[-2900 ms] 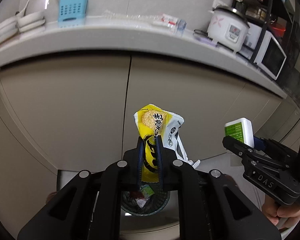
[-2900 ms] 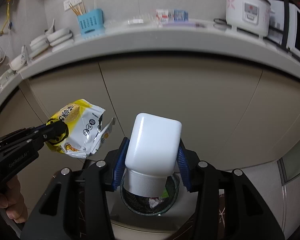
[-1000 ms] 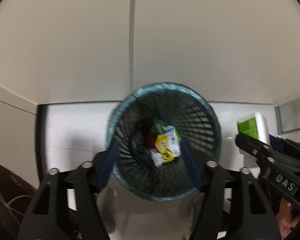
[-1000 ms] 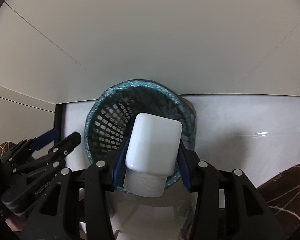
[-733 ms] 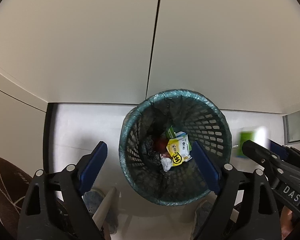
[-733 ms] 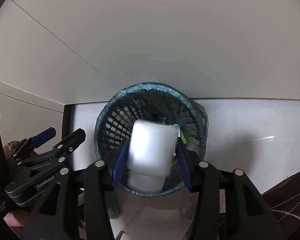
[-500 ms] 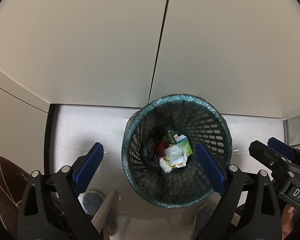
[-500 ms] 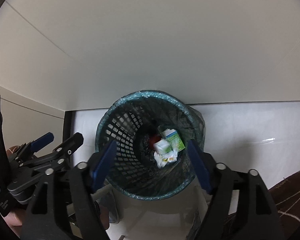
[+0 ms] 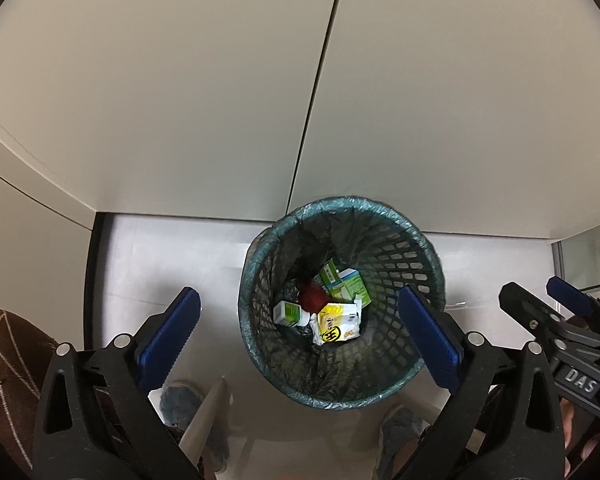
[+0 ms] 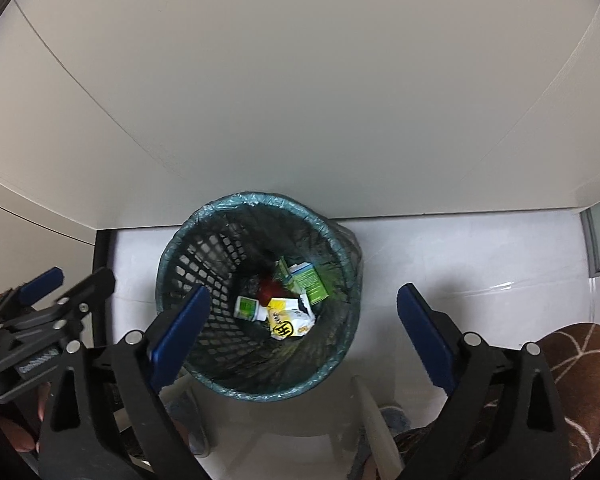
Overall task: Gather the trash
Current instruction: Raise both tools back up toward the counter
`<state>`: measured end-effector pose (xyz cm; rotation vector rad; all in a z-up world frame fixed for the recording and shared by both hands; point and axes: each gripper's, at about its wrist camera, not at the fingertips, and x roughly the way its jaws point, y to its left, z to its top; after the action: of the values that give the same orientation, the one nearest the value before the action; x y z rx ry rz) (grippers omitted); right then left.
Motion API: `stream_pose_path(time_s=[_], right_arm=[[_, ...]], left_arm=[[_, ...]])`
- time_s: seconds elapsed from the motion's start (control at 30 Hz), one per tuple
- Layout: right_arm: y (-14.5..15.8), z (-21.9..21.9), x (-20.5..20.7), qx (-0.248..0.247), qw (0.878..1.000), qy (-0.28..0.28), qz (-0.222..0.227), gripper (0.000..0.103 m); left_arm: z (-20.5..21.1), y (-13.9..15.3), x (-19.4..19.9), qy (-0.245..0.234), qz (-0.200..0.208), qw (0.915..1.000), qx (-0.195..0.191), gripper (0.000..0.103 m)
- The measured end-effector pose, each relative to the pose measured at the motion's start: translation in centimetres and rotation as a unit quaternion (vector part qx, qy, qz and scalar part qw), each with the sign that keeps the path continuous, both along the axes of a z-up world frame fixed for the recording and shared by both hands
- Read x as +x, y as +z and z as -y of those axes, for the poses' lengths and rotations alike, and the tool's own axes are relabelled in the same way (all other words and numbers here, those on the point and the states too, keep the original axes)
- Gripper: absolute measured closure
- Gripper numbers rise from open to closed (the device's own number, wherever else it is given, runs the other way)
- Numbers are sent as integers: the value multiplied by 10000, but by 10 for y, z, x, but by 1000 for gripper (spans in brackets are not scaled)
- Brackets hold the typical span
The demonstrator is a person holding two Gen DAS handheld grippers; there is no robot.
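While each gripper, left [image 9: 300,328] and right [image 10: 300,328], has just opened empty, one bin [image 9: 420,240] holds one yellow wrapper [image 9: 337,323].

One mesh waste basket [image 9: 420,256] with a liner. Contents: one yellow snack wrapper [image 9: 337,323], one white bottle [image 9: 287,313], two green-and-white cartons [image 9: 352,285], one red item [image 9: 313,296]. Two grippers: left gripper [image 9: 300,332], right gripper [image 10: 304,328].

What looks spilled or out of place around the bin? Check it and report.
Nothing stands out. The yellow snack wrapper, white bottle and green cartons all lie inside the lined mesh trash basket; the basket stands upright and no litter shows on the floor.
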<state>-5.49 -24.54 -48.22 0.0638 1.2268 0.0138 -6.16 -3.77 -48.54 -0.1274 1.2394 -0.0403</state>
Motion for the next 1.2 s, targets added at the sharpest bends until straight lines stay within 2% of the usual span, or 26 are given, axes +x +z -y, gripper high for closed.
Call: stream_pose_path(time_s=[0.13, 0.4, 0.73, 0.93, 1.2], right_arm=[[13, 0, -4, -178, 9997, 86, 119, 13], [64, 11, -17, -135, 9988, 76, 469, 13], [166, 23, -41, -32, 9917, 129, 1280, 13], [230, 29, -54, 10, 9840, 131, 1774, 13], [298, 39, -62, 62, 9735, 213, 2277, 13]], left_arm=[[0, 18, -5, -128, 156, 9997, -120, 6], [3, 81, -21, -318, 691, 9971, 50, 6], [0, 192, -43, -230, 1426, 9895, 68, 6], [4, 252, -53, -210, 1682, 9855, 21, 6], [3, 319, -62, -123, 1954, 9806, 53, 6]])
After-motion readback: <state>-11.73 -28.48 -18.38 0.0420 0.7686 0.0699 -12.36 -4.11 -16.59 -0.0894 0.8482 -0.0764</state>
